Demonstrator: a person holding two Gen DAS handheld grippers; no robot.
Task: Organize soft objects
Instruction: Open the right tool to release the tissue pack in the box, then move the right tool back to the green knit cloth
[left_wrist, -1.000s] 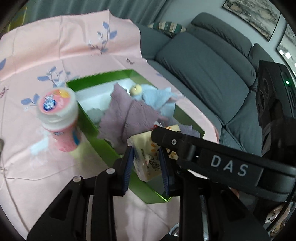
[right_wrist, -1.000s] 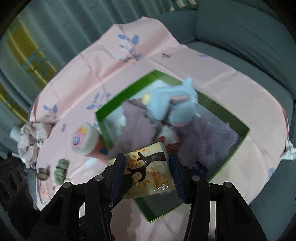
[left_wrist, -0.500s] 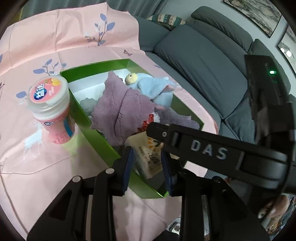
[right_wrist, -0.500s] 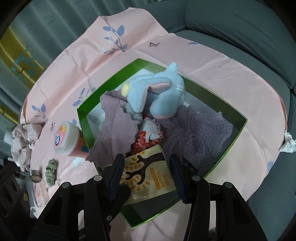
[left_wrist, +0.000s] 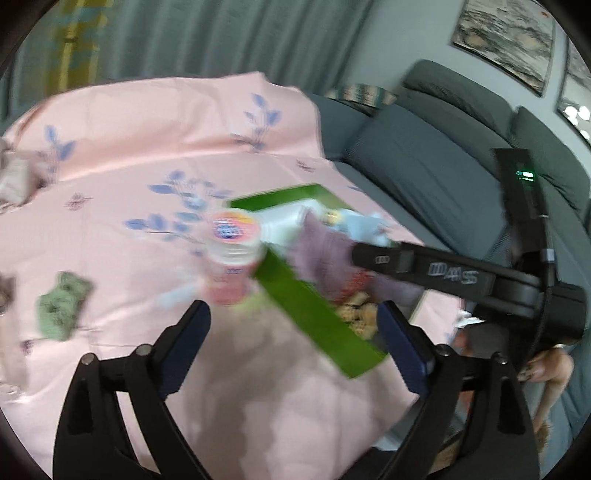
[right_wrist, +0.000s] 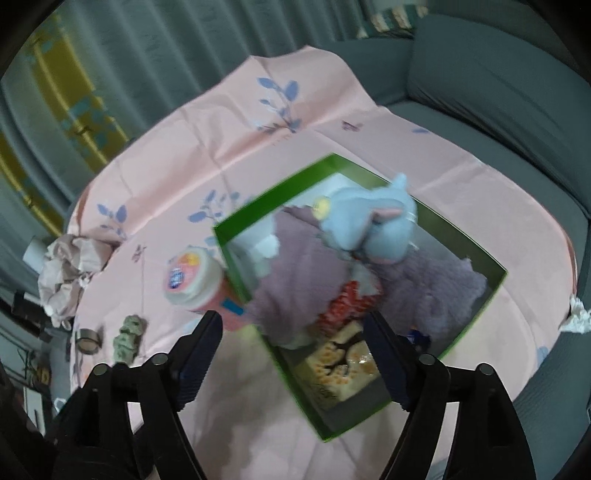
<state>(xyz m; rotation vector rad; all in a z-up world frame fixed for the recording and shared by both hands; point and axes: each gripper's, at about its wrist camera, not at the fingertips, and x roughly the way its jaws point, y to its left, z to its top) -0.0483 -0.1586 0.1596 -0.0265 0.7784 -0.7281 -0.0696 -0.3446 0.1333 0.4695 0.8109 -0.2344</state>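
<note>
1. Broadly, the pink cloth with blue leaf prints covers the whole table, likely as a clean work surface beside the grey sofa.
2. The green box sits in the middle of the cloth as the collecting place; its walls keep the soft things together.
3. Inside, the purple knit cloth lies spread over the floor of the box, with the blue plush toy on top towards the far side.
4. The tissue pack, printed with a brown tree and orange leaves, lies in the near corner of the box, where it appears to have been dropped; its small writing is too blurred to read.
5. The left gripper has nothing between its jaws, which are spreading wide above the near box wall.
6. The right gripper is likewise empty, jaws opening over the tissue pack.
7. The pink jar stands just outside the box; its lid label is unreadable.
8. The green crumpled item still waits on the cloth.
9. "DAS" shows, blurred, on the right gripper's body in the left wrist view.
</note>
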